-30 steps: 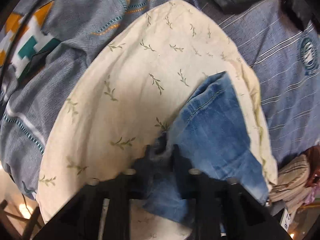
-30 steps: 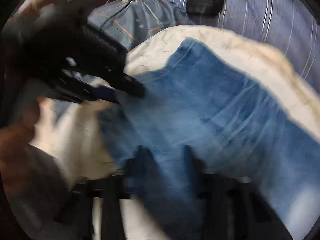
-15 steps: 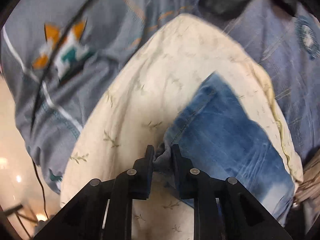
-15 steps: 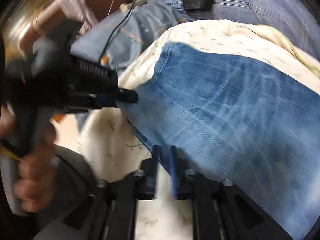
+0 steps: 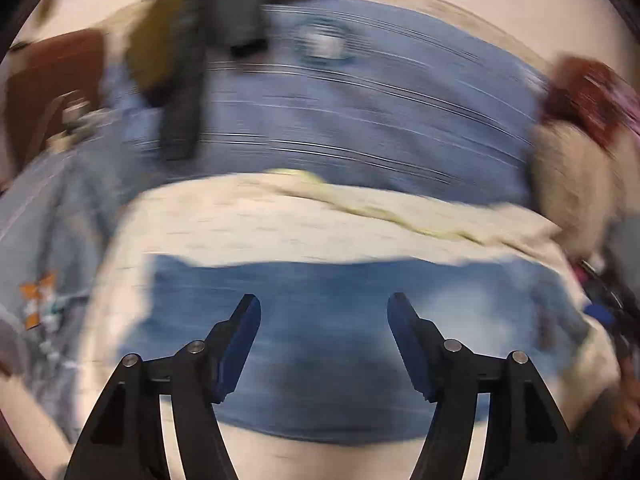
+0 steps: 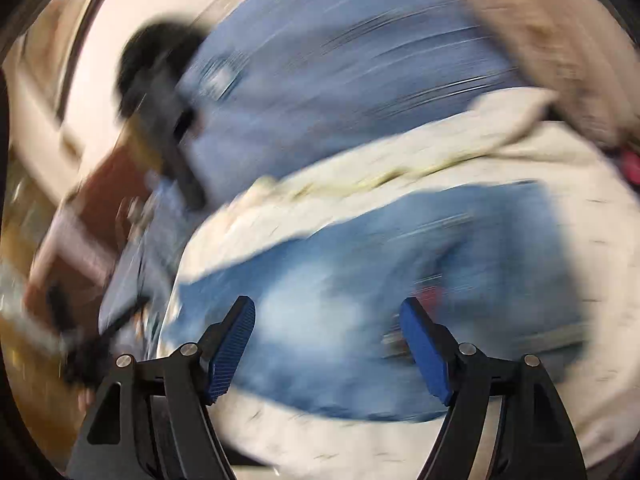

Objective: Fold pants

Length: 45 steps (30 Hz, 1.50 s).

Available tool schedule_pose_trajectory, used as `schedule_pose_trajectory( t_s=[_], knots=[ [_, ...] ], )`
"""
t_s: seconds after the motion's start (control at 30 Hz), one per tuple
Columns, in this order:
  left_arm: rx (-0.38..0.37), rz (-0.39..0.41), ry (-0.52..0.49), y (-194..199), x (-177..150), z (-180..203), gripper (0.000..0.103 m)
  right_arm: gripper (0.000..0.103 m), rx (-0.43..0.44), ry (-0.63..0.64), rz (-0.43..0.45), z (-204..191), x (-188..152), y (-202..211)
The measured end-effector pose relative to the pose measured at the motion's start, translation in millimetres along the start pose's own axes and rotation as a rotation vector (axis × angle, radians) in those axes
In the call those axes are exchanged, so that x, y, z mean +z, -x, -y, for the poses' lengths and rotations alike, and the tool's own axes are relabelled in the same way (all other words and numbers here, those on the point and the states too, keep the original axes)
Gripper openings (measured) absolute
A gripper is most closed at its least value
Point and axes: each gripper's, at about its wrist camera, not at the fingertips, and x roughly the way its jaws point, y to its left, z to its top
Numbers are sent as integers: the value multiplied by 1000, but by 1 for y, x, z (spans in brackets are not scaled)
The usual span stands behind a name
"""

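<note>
Your cream leaf-print sheet point(image 5: 320, 236) carries the folded jeans point(image 5: 340, 344) at its middle; both the left hand-held gripper point(image 5: 324, 320) and right hand-held gripper point(image 6: 326, 322) are opening, nothing between them. Next, regrasp an edge for another fold.

The pants point(image 5: 328, 344) are seen as faded blue denim, matt and worn pale in patches. They are laid on a cream cotton-like cloth point(image 5: 280, 224) with a small print. The gripper fingers point(image 6: 426, 354) are faced with ribbed blue pads on matt black plastic, fixed by shiny metal pins.
</note>
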Motion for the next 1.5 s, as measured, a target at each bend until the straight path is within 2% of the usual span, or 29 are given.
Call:
schedule_pose_trajectory(
  t_s=[0.07, 0.13, 0.2, 0.33, 0.47, 0.53, 0.57, 0.67, 0.73, 0.77, 0.8, 0.83, 0.9, 1.03, 1.17, 1.27, 1.33, 1.4, 1.47, 1.5],
  knots=[
    [-95, -14, -55, -5, -2, 43, 66, 77, -22, -122, 14, 34, 10, 5],
    [-175, -37, -123, -14, -2, 85, 69, 79, 15, -220, -13, 64, 19, 7],
    [-231, -75, -219, -27, -6, 132, 69, 85, 37, -315, 10, 90, 22, 16],
    [-314, -166, -460, -58, -28, 216, 69, 87, -36, -392, 48, 124, 20, 29],
    [-307, -175, -754, -84, -59, 273, 69, 88, 20, -506, 60, 160, 12, 37],
    [-350, -197, -846, -95, -68, 294, 69, 87, 43, -527, 41, 167, 11, 35],
    [-330, -204, -901, -104, -75, 304, 71, 88, 53, -534, 31, 169, 11, 32],
    [-171, -201, -993, -132, -91, 323, 64, 88, 59, -545, 11, 175, 9, 31],
    [-139, -167, -1002, -138, -97, 330, 62, 88, 60, -556, 2, 176, 9, 28],
    [-132, -140, -1008, -136, -99, 333, 40, 88, 62, -561, -7, 177, 8, 26],
    [-123, -126, -993, -136, -99, 335, 31, 88, 61, -565, -17, 179, 7, 24],
    [-130, -121, -953, -132, -96, 332, 28, 88, 58, -570, -27, 180, 6, 22],
    [-225, -139, -782, -128, -75, 314, 21, 88, 60, -587, -61, 183, 5, 14],
    [-364, -237, -507, -135, -42, 281, 19, 87, 122, -571, -138, 179, 21, -9],
    [-417, -288, -384, -138, -27, 266, 19, 88, 107, -531, -212, 168, 27, -34],
    [-418, -272, -365, -135, -27, 261, 19, 87, 179, -553, -220, 167, 23, -40],
    [-406, -266, -387, -132, -34, 263, 20, 88, 184, -596, -207, 172, 21, -41],
    [-397, -277, -400, -132, -41, 268, 21, 89, 173, -641, -234, 178, 15, -48],
    [-407, -282, -390, -136, -40, 269, 21, 89, 128, -633, -280, 178, 11, -57],
    [-418, -289, -374, -138, -38, 267, 21, 83, 101, -614, -295, 175, 10, -60]
  ],
)
